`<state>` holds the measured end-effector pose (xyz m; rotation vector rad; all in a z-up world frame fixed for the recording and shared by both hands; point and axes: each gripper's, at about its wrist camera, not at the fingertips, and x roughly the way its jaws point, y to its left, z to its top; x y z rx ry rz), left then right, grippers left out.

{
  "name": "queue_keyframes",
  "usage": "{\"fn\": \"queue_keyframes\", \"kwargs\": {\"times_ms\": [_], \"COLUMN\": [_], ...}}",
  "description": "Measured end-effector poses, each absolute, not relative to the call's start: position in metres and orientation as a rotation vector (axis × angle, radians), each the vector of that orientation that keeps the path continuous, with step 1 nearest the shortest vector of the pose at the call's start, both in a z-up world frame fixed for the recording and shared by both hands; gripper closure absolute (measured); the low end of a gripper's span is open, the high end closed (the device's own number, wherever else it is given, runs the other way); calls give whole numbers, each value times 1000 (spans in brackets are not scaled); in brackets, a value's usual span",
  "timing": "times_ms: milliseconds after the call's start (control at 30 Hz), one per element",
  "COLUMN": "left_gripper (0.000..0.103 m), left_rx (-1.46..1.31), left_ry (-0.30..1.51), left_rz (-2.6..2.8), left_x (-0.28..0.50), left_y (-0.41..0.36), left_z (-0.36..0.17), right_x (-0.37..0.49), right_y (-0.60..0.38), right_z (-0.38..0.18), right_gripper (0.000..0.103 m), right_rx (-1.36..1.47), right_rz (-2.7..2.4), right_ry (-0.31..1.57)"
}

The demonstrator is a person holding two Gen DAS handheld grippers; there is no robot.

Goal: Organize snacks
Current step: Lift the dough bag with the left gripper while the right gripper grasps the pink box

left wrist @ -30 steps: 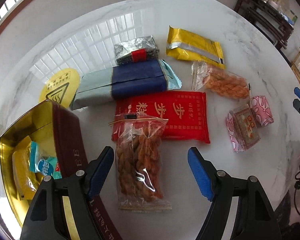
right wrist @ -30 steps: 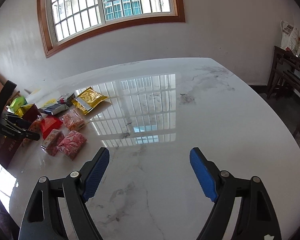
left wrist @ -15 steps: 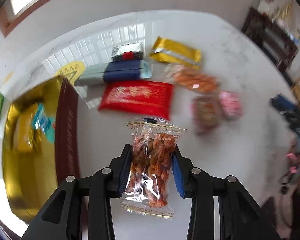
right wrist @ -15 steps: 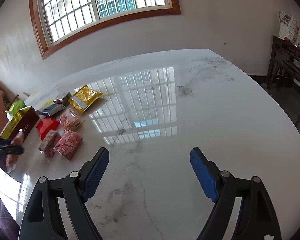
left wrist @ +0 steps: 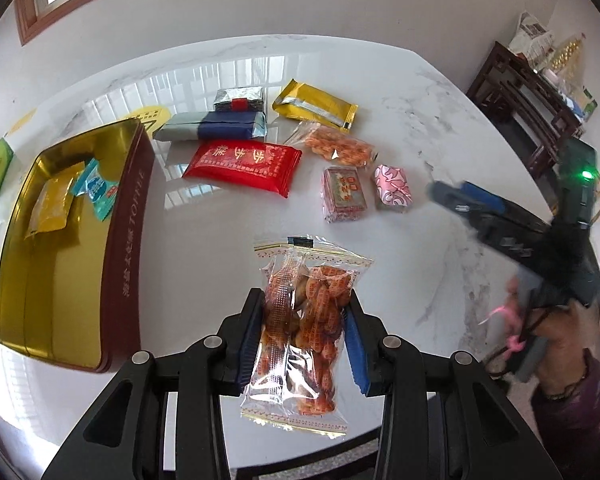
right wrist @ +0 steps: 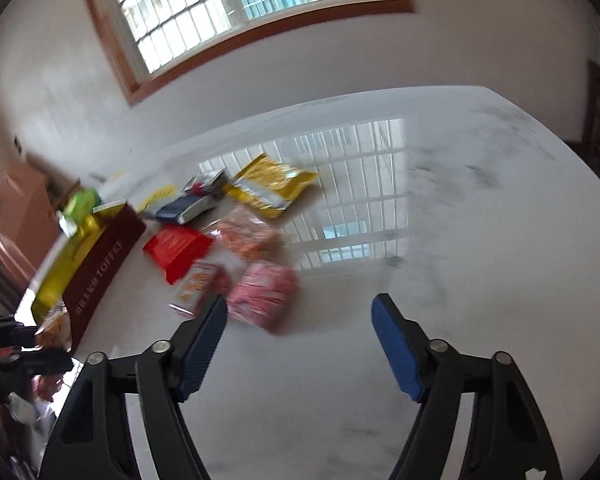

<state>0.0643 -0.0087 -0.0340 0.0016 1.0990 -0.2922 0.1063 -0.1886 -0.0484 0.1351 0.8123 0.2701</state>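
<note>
Clear twist-snack bag pinched, tin left

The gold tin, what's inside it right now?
Inside the tin lie a yellow packet and a blue-and-white packet, both at its far end. The rest shows bare gold floor; anything beneath the packets is hidden.

At the left of the left wrist view, the dark red side wall of the gold-lined rectangular tin reads "TOFFEE", seemingly, beside small Chinese characters too fine to make out. The flat red foil packet at upper centre carries large gold Chinese characters. In the blurred right wrist view the same tin wall shows that lettering at left.
</note>
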Motion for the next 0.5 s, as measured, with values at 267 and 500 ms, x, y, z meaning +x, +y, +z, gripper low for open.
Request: {"fn": "queue_keyframes", "kwargs": {"times_ms": [267,500], "left_gripper": [64,64], "left_rx": [-34,-53], "left_ry": [1075,1069], "left_rz": [-279,-270], "left_x": [55,51], "left_y": [9,17], "left_z": [-22,-21], "right_x": [123,125], "right_y": [-162,-162], "right_z": [-67,-67], "right_gripper": [50,72], "right_rx": [73,23], "right_rz": [223,219], "right_ry": [873,876]}}
